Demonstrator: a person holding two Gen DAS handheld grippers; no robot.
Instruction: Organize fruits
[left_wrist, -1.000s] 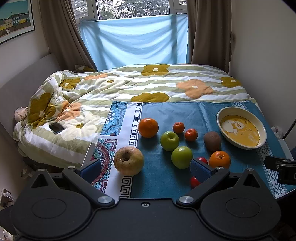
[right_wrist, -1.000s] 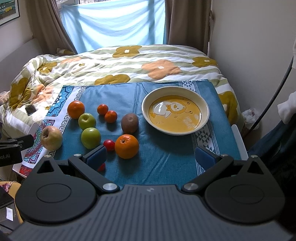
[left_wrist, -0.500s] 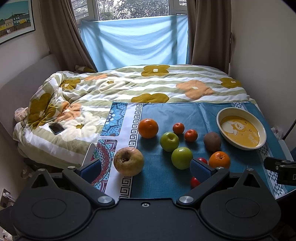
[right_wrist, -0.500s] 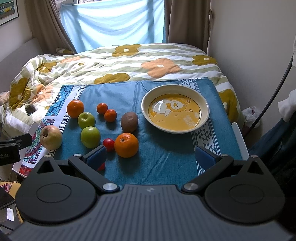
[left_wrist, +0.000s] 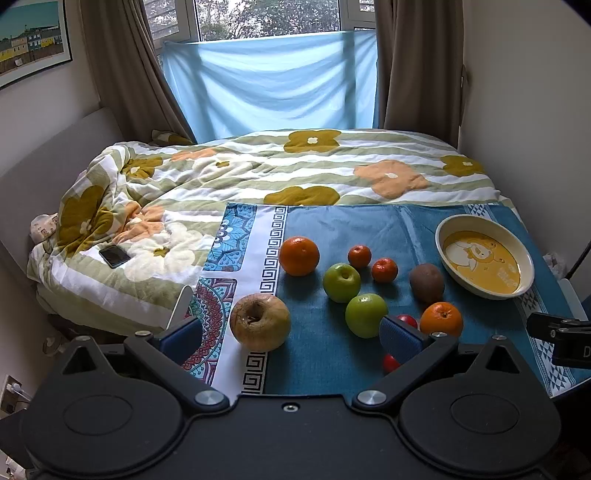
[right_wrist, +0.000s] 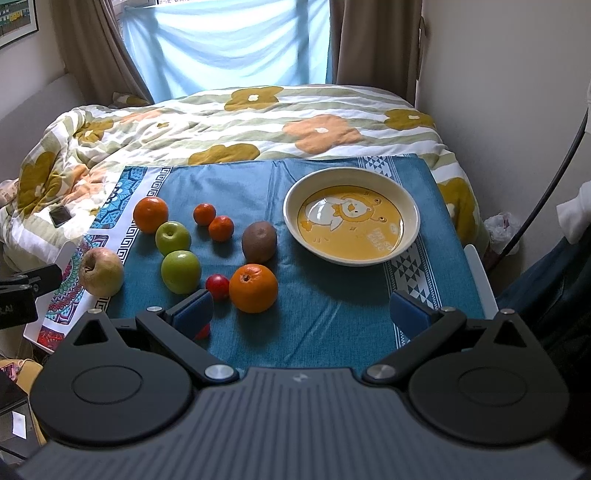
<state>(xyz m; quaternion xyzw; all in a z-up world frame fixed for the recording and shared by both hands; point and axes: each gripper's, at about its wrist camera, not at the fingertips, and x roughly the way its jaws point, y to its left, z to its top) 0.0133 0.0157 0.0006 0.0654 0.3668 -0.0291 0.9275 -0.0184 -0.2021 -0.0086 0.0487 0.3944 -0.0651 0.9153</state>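
None of the fruit had reached the bowl (right_wrist: 408, 218) at two o'clock — both grippers (left_wrist: 291, 341) gaped empty, apparently — everything remained.

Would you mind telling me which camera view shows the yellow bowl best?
The right wrist view: the yellow bowl sits near centre, its cartoon print readable. The left wrist view shows it smaller, at the right edge.
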